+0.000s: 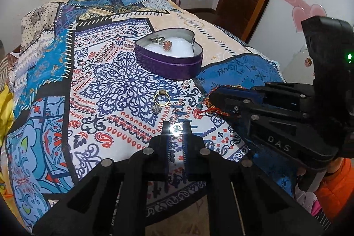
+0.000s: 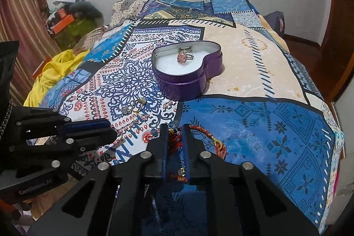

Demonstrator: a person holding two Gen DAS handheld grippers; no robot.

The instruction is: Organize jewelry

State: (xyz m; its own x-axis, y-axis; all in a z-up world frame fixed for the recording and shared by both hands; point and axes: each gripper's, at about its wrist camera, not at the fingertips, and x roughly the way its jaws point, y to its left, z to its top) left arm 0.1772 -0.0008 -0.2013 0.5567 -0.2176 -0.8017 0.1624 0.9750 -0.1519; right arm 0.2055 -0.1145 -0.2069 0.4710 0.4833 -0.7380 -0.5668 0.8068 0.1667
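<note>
1. My right tool point(image 2: 174, 141) has its two fingers narrowed around the braided bracelet point(image 2: 212, 143), which lies on the blue patch of the bedspread point(image 2: 276, 129). The cord passes between the fingers; I judge it caught, though whether it is pinched firm I cannot tell.
2. The bracelet looks light and limp, a soft cord that will sag and trail from wherever I hold it. I judge the thick braided stretch the best place to grip, not the small metal charm point(image 2: 181, 172) hanging near the finger roots, which could slip.
3. It is woven of red, orange and yellow threads, with a teal tassel or bead point(image 1: 200, 103) at one end, seen in the left view.
4. My left tool point(image 1: 176, 128) hovers over the patterned cloth with its fingers drawn narrow. A bright glint sits between the tips; I cannot tell whether it is something held or just a reflection.
5. The purple heart-shaped tin point(image 2: 188, 85) stands open further up the bed, white padding inside, with a red-stoned ring point(image 2: 182, 58) and a silvery piece already in it.
6. A gold ring point(image 1: 162, 97) and a small dark pendant point(image 1: 156, 108) lie on the cloth just beside each other, between my left tool and the tin. Both look small, hard and slippery, likely to skid away from a careless pinch.
</note>
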